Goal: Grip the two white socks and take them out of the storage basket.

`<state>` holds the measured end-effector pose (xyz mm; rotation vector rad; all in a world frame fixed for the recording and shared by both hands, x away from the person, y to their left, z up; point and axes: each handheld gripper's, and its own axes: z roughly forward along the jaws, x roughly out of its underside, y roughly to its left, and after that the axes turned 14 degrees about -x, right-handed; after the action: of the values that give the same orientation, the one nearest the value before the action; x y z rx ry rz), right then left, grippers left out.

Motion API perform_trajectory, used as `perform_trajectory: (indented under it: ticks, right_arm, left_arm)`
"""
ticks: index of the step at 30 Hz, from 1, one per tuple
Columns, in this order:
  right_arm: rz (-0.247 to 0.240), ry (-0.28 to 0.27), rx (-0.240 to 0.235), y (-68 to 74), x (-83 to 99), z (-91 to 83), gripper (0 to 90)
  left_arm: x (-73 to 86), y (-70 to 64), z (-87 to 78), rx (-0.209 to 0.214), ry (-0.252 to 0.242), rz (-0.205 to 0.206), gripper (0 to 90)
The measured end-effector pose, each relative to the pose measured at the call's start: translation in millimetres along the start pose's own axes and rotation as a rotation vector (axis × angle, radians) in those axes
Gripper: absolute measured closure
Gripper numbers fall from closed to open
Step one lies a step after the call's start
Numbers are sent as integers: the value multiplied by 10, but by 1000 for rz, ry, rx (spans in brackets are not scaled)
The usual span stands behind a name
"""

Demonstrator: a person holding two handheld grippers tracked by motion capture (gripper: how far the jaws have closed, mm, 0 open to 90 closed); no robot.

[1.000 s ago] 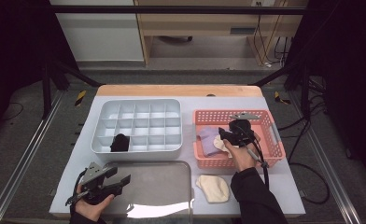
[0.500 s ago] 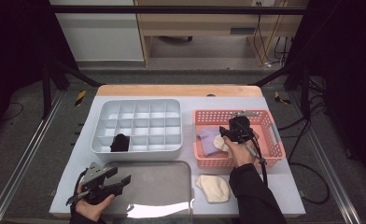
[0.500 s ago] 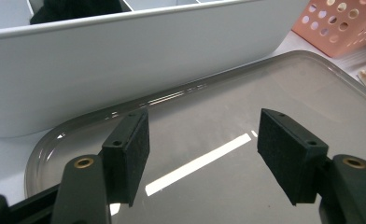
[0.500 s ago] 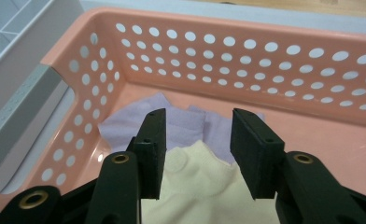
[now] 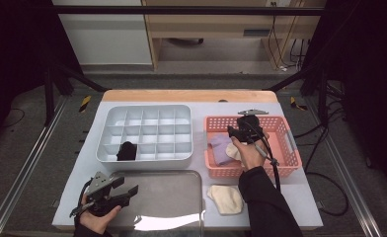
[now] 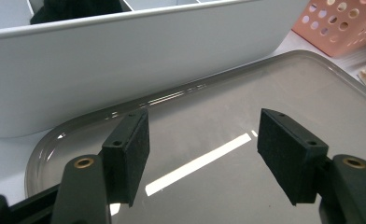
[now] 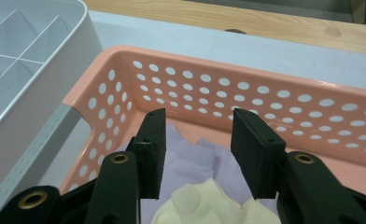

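My right tool hangs spread over a soft lilac sock and a cream sock crumpled in the pink basket; my left tool is spread too.

1. Overhead light is bright on the pale surface, while the room around it falls into deep black.
2. The grey tray mirrors a lamp — a white glare streak shows in 2 views.
3. The gripper views are sharp nearby; far edges soften slightly.
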<state>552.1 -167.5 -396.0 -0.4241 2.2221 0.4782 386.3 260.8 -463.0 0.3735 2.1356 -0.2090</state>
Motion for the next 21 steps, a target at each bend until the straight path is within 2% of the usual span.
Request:
perform_trajectory:
  ticks: [11, 21]
  right_arm:
    - [-9, 65, -10, -135, 41, 220, 603]
    - [37, 120, -14, -260, 170, 299, 609]
  left_arm:
    - [-1, 0, 8, -1, 3, 4, 336]
    - [0, -4, 11, -1, 4, 4, 336]
